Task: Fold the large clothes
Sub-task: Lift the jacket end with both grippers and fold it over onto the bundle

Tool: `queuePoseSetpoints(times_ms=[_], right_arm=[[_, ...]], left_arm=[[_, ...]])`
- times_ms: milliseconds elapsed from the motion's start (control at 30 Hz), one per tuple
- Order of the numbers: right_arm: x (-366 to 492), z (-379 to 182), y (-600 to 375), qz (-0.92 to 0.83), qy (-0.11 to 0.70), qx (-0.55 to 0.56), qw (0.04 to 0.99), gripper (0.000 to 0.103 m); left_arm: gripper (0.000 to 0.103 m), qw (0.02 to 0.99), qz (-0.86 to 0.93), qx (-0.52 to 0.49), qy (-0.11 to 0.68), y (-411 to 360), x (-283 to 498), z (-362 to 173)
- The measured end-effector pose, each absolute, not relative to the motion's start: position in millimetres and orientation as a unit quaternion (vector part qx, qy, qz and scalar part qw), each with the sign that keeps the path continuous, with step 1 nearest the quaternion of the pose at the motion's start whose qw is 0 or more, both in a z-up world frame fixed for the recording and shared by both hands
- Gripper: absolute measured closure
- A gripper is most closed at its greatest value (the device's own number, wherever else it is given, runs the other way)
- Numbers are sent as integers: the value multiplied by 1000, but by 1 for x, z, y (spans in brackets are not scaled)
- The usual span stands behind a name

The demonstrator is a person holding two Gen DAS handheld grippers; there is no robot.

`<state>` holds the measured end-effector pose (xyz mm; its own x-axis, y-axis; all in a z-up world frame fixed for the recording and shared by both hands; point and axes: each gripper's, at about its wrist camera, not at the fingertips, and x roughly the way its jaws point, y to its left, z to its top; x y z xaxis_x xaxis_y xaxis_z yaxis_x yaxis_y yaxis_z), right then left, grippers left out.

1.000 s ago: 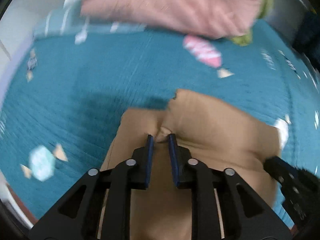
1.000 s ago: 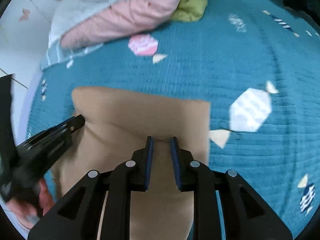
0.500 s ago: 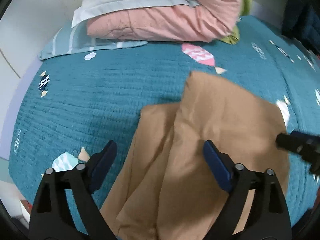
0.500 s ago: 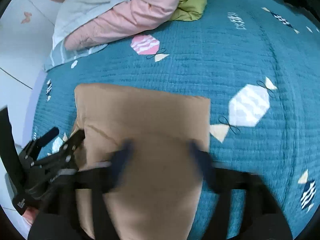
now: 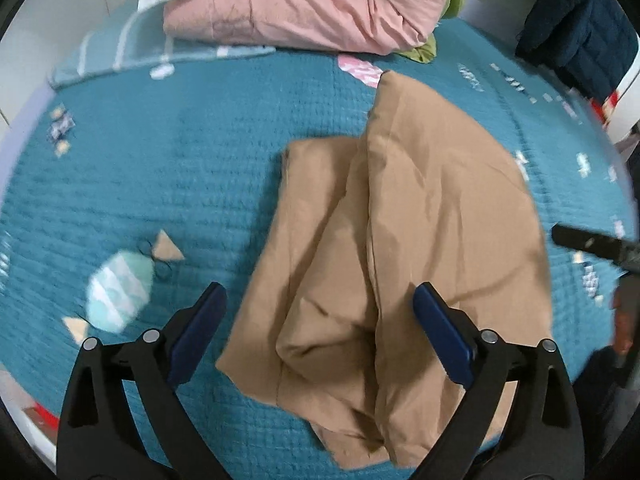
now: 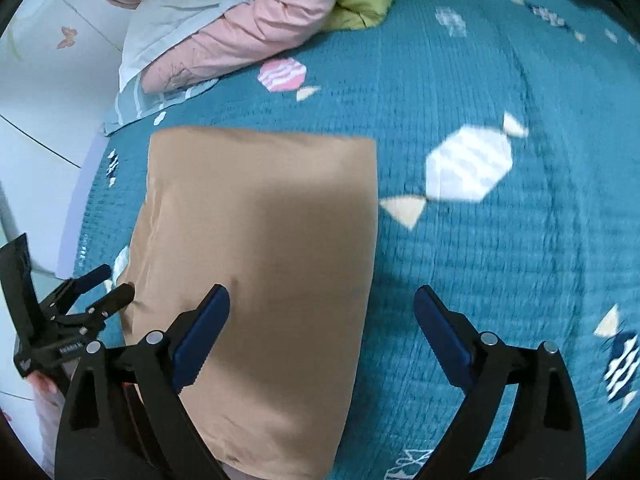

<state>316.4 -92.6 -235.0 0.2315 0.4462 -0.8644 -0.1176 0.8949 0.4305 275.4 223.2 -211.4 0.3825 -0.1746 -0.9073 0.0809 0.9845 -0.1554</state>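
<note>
Left hand-held gripper point(image 5: 318, 328): jaws pinched the tan garment point(image 5: 400, 248) a second ago; they have just been opening and now stand wide apart, nothing gripped, cloth lying below. Right hand-held gripper point(image 6: 322, 326): likewise just opened, jaws apart, clear of the fabric. Judgement: fold released, next fold or smoothing pending. Tan garment: folded, near the middle of the bed point(image 5: 160, 168), its left layers uneven. Pink quilt point(image 5: 312, 12), green item point(image 6: 368, 0) at the bed's far edge; dark jacket point(image 5: 580, 32) at its far right corner. Nothing obstructs.
</note>
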Motion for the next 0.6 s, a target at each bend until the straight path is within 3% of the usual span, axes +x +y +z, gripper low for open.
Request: queuePoseSetpoints(times_ms=[233, 600], right_arm=[[299, -259, -104, 199, 609, 195, 742, 13], [293, -286, -102, 253, 621, 266, 693, 8]], left_arm=[[9, 788, -174, -198, 556, 245, 263, -217], [8, 766, -213, -225, 564, 247, 269, -242]])
